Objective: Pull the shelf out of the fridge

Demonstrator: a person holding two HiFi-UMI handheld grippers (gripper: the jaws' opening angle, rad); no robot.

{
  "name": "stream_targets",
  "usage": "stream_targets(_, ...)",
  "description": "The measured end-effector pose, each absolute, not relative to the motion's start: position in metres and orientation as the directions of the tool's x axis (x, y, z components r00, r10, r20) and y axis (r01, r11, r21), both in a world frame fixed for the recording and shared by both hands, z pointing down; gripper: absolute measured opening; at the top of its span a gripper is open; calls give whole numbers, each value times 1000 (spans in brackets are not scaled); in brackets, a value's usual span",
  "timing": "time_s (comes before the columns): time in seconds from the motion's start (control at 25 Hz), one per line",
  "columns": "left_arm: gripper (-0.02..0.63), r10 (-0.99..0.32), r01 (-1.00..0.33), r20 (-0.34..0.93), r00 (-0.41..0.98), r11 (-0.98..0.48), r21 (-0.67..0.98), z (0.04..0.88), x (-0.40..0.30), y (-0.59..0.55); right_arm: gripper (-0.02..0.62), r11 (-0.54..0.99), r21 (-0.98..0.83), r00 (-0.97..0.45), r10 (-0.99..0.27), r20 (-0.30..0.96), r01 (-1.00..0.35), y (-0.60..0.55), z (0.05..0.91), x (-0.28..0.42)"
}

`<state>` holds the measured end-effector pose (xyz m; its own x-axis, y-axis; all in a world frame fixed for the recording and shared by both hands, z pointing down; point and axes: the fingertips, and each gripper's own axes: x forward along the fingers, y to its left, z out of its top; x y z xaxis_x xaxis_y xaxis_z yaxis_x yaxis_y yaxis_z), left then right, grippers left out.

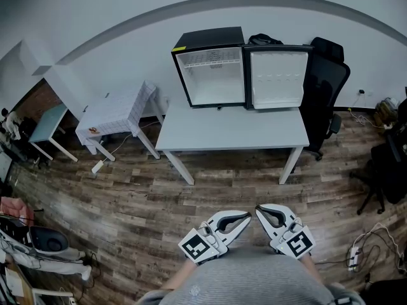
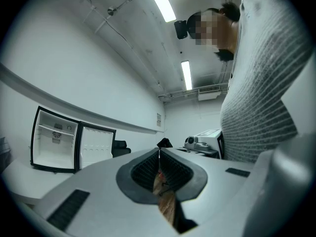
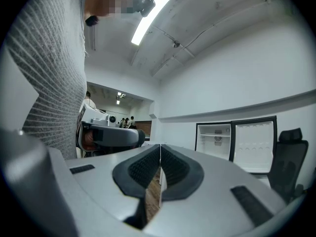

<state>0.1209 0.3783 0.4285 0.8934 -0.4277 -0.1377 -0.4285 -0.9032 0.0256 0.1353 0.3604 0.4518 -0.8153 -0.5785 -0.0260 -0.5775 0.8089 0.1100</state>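
1. Shelf (image 1: pixel 210 61): we see it seated high inside the fridge (image 1: pixel 208 38). It lies level and spans the white cavity from wall to wall.
2. Fridge: we note a black cabinet standing at the back of the table (image 1: pixel 232 132), close to the wall. Its door (image 1: pixel 278 78) is swung wide open to the right, with the white inner face turned toward us.
3. Left gripper (image 1: pixel 247 217): we find it low in the head view, close to the person's grey sweater (image 1: pixel 248 278) and well apart from the table. Its jaws are pressed together with nothing between them.
4. Right gripper (image 1: pixel 259 210): we find it just beside the left one, the two tips angled toward each other. Its jaws are likewise together and empty, and its own view shows the fridge off to the right.
5. Surroundings: we mark a black chair (image 1: pixel 327 84) just right of the door, a small table under a checked cloth (image 1: pixel 117 110) to the left, and a wood floor (image 1: pixel 127 196) between the person and the table.
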Motion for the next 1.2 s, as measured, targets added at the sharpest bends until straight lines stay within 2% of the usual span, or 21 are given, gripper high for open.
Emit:
stream_targets(0.48,12,-431,-433,-138,892,-901,15,424,133,373,14,813,108,-819,-573,-30,-572,352,450,142)
stream_targets(1.2,12,-452,-450,-147,880,-892,53,432,94,339,13,816,115,-823,-568,-22,-566,321,450,108)
